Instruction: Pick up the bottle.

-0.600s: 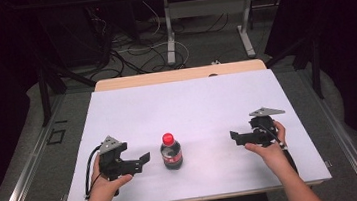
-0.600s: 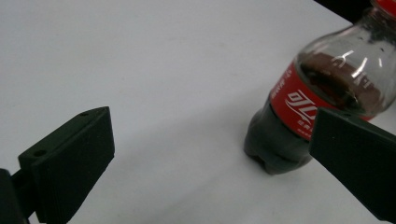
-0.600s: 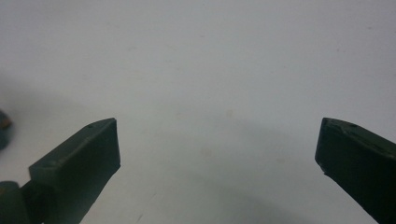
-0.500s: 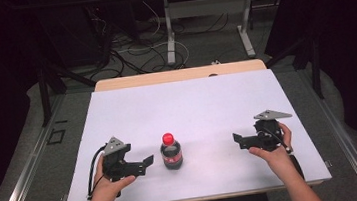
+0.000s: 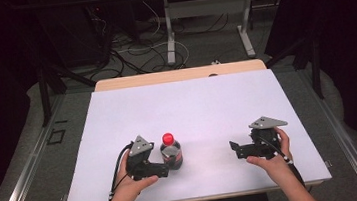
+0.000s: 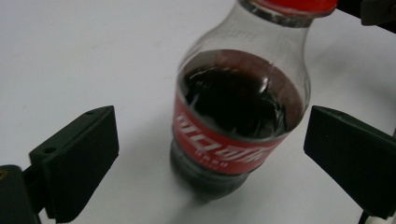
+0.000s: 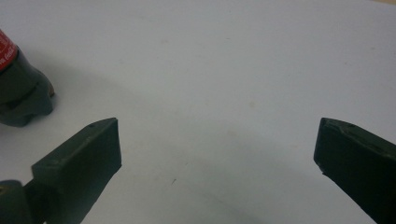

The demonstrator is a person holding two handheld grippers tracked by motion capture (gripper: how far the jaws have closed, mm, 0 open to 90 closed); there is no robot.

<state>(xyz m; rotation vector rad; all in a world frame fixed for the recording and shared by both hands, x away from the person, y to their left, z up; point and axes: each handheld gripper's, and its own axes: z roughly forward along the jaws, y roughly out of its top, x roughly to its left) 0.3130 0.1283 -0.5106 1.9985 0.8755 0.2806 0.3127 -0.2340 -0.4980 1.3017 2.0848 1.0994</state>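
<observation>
1. Nearest the person's edge of the table point(image 5: 287, 99), two forearms are seen coming in from the bottom of the high view; each hand is wrapped round a black two-jaw gripper.
2. At the near left, the left gripper point(image 5: 166, 168) is held low over the white surface, its jaws pointed toward the cola bottle point(image 5: 171, 151); a black cable is looped from its rear toward the table's front edge; a grey three-cornered plate is carried on top.
3. Along the left gripper view, the jaws are spread wide, one on either side of the bottle; a gap is left between each pad and the bottle's wall, so nothing is clamped.
4. Between those jaws the bottle is stood upright on the table; dark liquid, a red label with white lettering and a red cap point(image 5: 168, 137) are seen.
5. At the near right, well apart from the bottle, the right gripper point(image 5: 234, 148) is held by the right hand point(image 5: 268, 159), jaws pointed left toward the bottle; its jaws are likewise spread wide over bare white surface; the bottle's dark base point(image 7: 21, 100) is caught at the left edge of the right gripper view.
6. Beyond the white surface, a strip of bare wood is shown along the far edge; farther off, cables are strewn on the floor point(image 5: 131, 50) round the legs of another table.
</observation>
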